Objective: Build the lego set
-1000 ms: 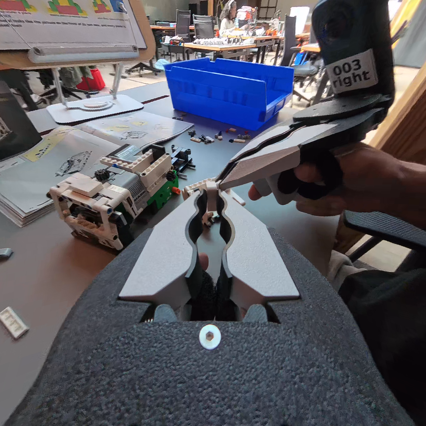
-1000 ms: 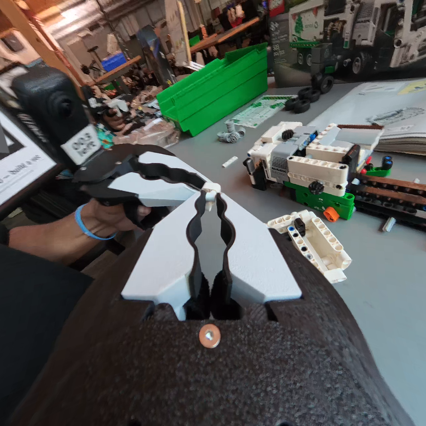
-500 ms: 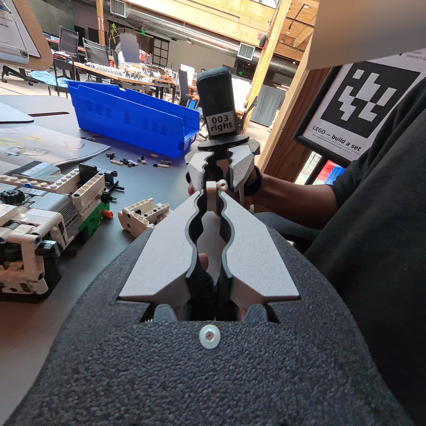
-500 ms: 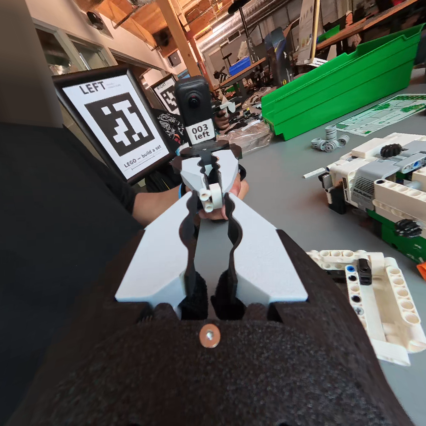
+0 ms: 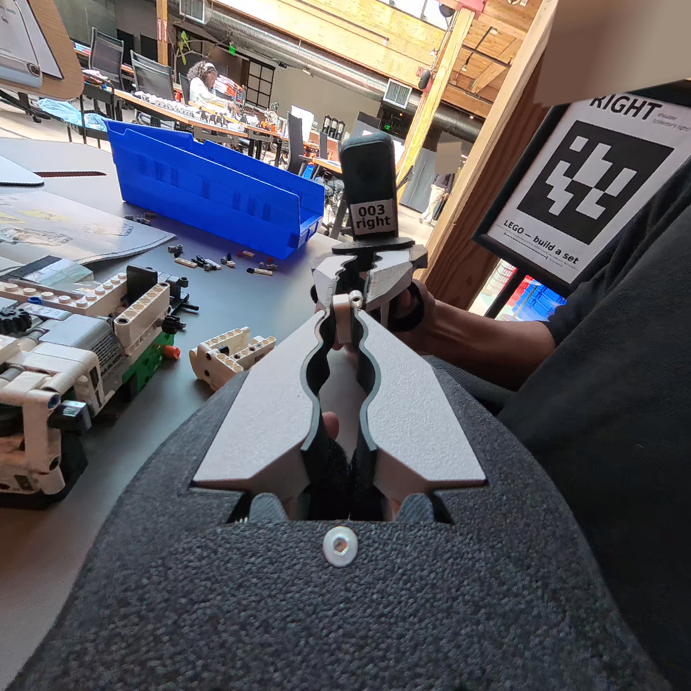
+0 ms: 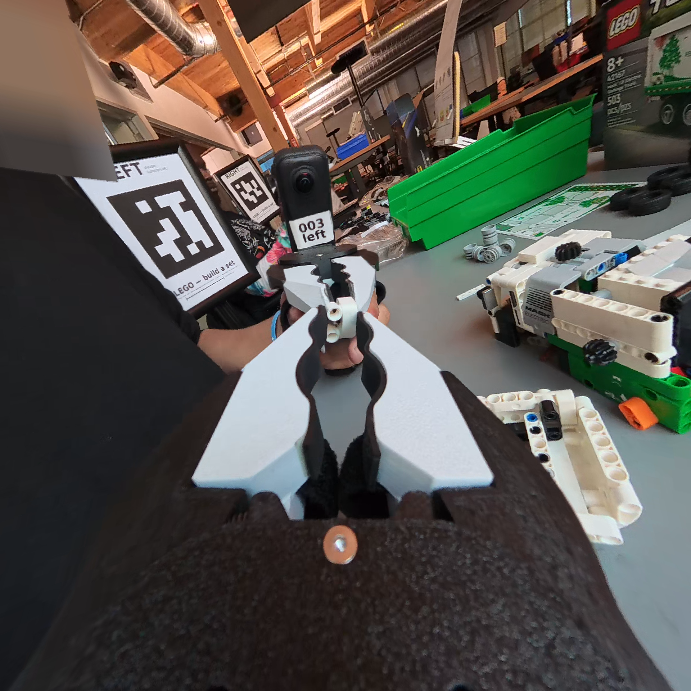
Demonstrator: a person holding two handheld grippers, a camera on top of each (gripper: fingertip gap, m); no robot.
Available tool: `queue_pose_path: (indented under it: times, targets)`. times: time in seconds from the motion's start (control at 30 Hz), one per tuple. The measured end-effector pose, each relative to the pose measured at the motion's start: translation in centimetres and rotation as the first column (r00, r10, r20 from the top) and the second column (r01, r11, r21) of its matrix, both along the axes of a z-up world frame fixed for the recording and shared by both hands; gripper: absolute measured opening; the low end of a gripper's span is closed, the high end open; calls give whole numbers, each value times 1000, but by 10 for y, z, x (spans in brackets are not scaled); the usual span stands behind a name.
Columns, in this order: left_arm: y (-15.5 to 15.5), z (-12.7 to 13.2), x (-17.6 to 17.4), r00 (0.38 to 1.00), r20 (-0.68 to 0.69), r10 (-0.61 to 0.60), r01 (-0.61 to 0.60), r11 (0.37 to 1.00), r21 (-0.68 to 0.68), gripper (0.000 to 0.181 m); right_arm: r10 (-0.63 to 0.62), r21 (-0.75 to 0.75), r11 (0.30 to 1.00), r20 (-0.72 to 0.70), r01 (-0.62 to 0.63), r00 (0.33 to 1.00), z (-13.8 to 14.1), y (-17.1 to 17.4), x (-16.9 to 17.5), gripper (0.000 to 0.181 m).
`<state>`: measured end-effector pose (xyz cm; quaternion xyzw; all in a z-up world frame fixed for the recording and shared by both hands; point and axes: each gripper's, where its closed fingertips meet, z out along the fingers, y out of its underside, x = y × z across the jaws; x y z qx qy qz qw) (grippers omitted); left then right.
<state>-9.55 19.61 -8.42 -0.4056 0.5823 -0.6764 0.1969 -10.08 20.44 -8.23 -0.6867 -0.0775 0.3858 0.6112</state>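
The white truck model [image 5: 56, 359] is cut by the left edge; tiny parts [image 5: 220, 260] beside the blue bin [image 5: 209, 194] stay unidentifiable.

I count two grippers [image 5: 343, 318] [image 6: 338, 321], one truck [image 6: 598, 310], two bins [image 5: 209, 190] [image 6: 486, 194], three tyres [image 6: 650, 190].

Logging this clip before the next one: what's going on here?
A person holds a gripper in each hand above the grey table. The left gripper and right gripper meet tip to tip, both shut on a small white connector piece. The half-built truck and a loose white frame section sit untouched on the table.
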Motion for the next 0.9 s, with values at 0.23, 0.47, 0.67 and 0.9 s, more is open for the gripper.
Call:
queue_pose_path:
  times: [0.23, 0.47, 0.67, 0.9]
  targets:
    - [-4, 9, 13, 999, 0, -43, 42, 992, -117, 7, -60, -17, 998, -61, 60, 996, 10, -4, 13, 16]
    - [-11, 17, 33, 997, -19, -69, 64, 979, -193, 7, -79, -7, 997, -99, 79, 992, 12, -23, 39, 17]
    - [-20, 20, 52, 999, -22, -50, 44, 977, -208, 7, -50, -39, 998, -44, 49, 998, 1, -25, 52, 19]
    - [-24, 18, 68, 999, -40, -27, 16, 968, -249, 7, 19, -4, 1000, -111, -20, 994, 2, -29, 59, 16]
